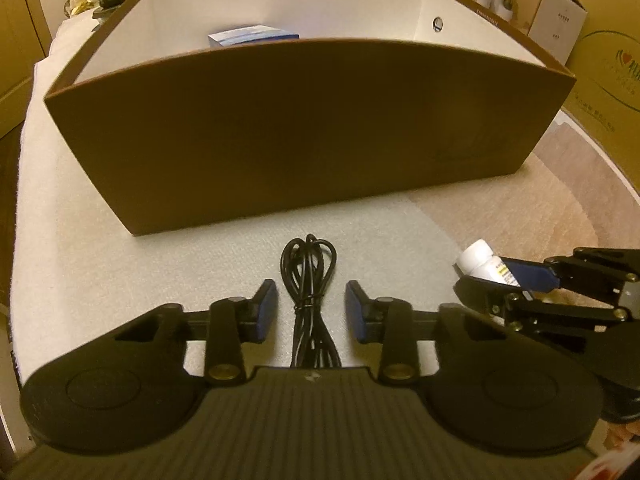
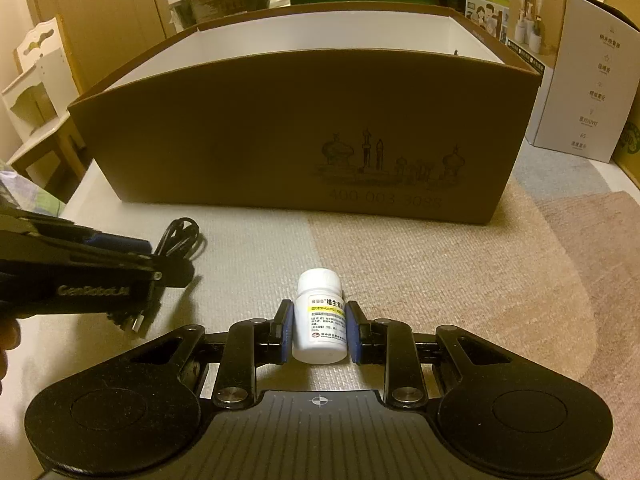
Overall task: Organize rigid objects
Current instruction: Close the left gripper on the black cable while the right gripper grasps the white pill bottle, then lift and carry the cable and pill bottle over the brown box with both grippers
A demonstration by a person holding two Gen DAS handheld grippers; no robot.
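Note:
A big brown cardboard box [image 1: 304, 132] with a white inside stands ahead; a blue and white small box [image 1: 253, 36] lies in it. My left gripper [image 1: 311, 300] is open, its blue pads on either side of a coiled black cable [image 1: 307, 268] lying on the white mat. My right gripper [image 2: 319, 326] has its pads against both sides of a white pill bottle [image 2: 320, 318] that lies on the beige cloth. The bottle and right gripper also show in the left wrist view [image 1: 480, 262]. The brown box shows in the right wrist view too [image 2: 304, 132].
White foam mat [image 1: 120, 264] on the left, beige cloth [image 2: 480, 280] on the right. Cardboard and white cartons [image 2: 580, 80] stand to the right and behind the box. A white wooden shelf [image 2: 36, 92] is at far left.

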